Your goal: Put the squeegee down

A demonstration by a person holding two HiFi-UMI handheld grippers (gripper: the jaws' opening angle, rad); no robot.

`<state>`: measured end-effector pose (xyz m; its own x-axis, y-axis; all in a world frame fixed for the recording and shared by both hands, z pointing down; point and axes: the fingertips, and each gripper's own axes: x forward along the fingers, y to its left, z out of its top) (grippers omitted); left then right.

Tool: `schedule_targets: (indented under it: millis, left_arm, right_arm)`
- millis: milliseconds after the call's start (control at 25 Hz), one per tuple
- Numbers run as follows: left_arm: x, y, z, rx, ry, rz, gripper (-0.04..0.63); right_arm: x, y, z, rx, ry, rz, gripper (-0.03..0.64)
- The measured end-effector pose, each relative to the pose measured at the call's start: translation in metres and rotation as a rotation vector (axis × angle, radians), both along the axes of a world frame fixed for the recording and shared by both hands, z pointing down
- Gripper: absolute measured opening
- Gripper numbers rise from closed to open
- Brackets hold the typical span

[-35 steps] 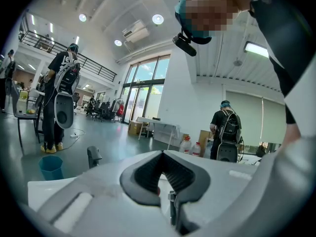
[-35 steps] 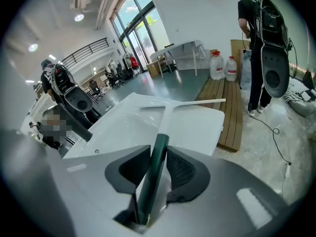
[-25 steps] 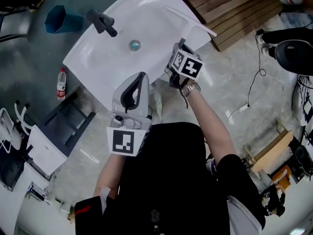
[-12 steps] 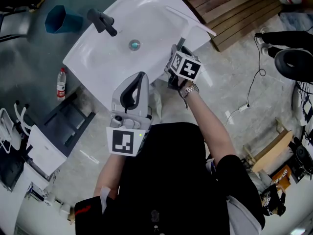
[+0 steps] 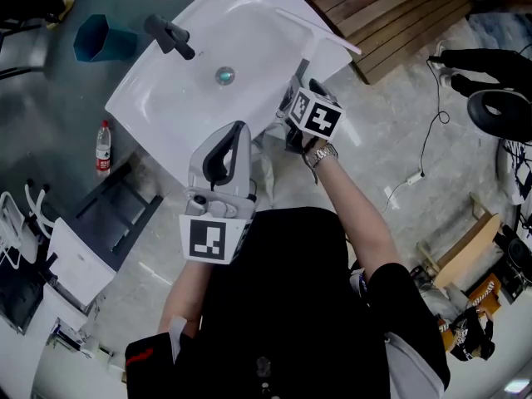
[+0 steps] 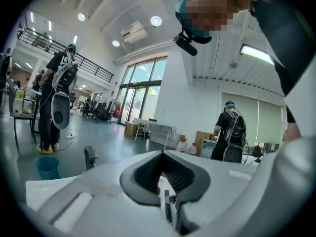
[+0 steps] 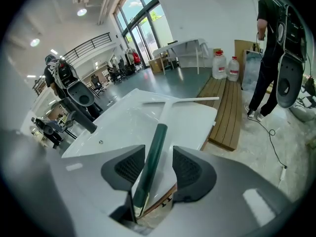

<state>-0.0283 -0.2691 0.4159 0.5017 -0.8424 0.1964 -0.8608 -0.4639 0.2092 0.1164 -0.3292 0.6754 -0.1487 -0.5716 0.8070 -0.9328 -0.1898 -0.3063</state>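
The squeegee (image 5: pixel 320 33) lies on the white sink (image 5: pixel 191 106), its white blade near the far right rim. Its dark green handle (image 7: pixel 153 152) points back between the fingers of my right gripper (image 7: pixel 157 164). Those jaws have just been opening. The handle leans by the left pad, with a clear gap to the right pad. In the head view the right gripper (image 5: pixel 306 83) sits at the sink's near right corner. My left gripper (image 5: pixel 237 131) hovers level over the sink's near edge. Its jaws (image 6: pixel 162 157) meet at the tips with nothing between them.
A black faucet (image 5: pixel 170 36) and a drain (image 5: pixel 224 76) sit on the sink. On the floor are a blue bin (image 5: pixel 100 36), a bottle (image 5: pixel 102 148), wooden slats (image 5: pixel 391 15) and a cable (image 5: pixel 428 140). A person (image 7: pixel 271 48) stands to the right.
Both grippers stay where they were, the right one at the squeegee's handle. Only the head view has shifted slightly.
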Motion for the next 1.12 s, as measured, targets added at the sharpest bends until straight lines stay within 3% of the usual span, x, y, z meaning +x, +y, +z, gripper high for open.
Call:
schedule_targets:
  millis: [240, 600, 1120]
  left_arm:
    - [0.003, 0.015, -0.004, 0.017, 0.002, 0.033, 0.002]
    - [0.006, 0.049, -0.013, 0.042, 0.012, 0.083, 0.002]
    - [0.002, 0.098, -0.02, 0.073, 0.027, 0.153, 0.002]
  right_arm:
    - [0.003, 0.019, -0.009, 0.02, 0.004, 0.017, 0.151]
    - [0.007, 0.058, -0.021, 0.045, 0.043, 0.043, 0.05]
    - [-0.016, 0.119, -0.036, 0.073, 0.077, 0.008, 0.003]
